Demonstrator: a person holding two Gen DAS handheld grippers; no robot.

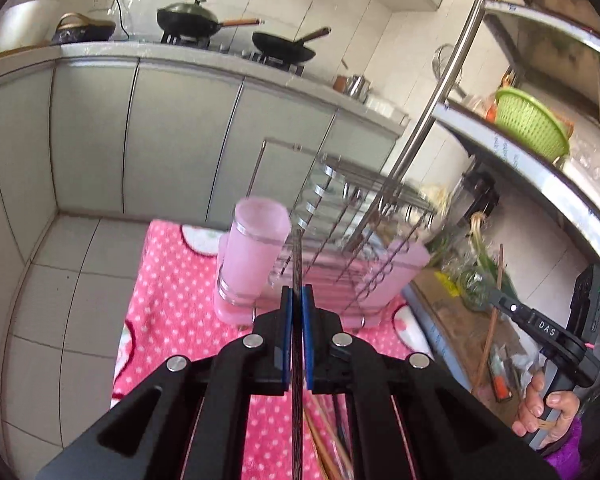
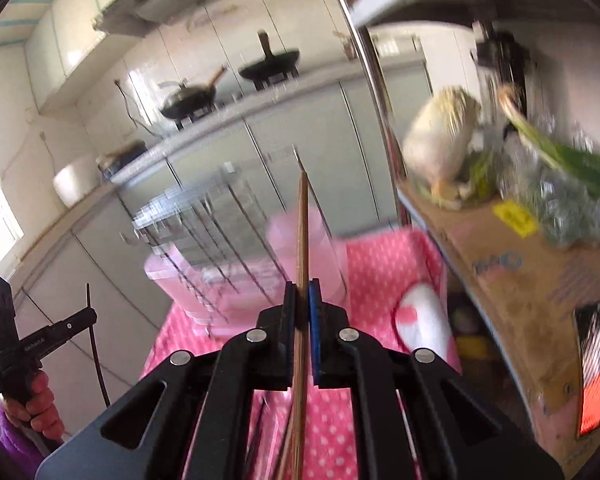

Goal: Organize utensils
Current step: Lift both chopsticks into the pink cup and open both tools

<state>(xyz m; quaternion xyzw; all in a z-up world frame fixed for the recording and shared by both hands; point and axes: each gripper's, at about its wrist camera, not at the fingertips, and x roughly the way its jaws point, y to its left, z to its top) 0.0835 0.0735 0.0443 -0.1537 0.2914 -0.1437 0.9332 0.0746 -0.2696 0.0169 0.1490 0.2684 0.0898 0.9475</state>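
Note:
My left gripper (image 1: pixel 297 295) is shut on a thin dark chopstick (image 1: pixel 297 256) that points up toward a pink utensil cup (image 1: pixel 255 252). The cup stands at the corner of a wire dish rack (image 1: pixel 364 216) on a pink tray. In the right wrist view my right gripper (image 2: pixel 302 294) is shut on a brown wooden chopstick (image 2: pixel 303 224), with the pink cup (image 2: pixel 328 252) just behind it. Each view shows the other gripper out to the side: the right gripper (image 1: pixel 496 296) with its brown chopstick (image 1: pixel 498 268), and the left gripper (image 2: pixel 89 316) with its dark chopstick (image 2: pixel 97 364). Several loose chopsticks (image 1: pixel 326 436) lie on the pink dotted cloth (image 1: pixel 171 280) below.
A metal shelf unit (image 1: pixel 540 168) stands on the right with a green basket (image 1: pixel 528 124), and a cardboard box (image 2: pixel 520 264) of vegetables sits beneath. A shelf post (image 2: pixel 376 100) rises close to the rack. Woks (image 1: pixel 191 20) sit on the stove across the tiled floor.

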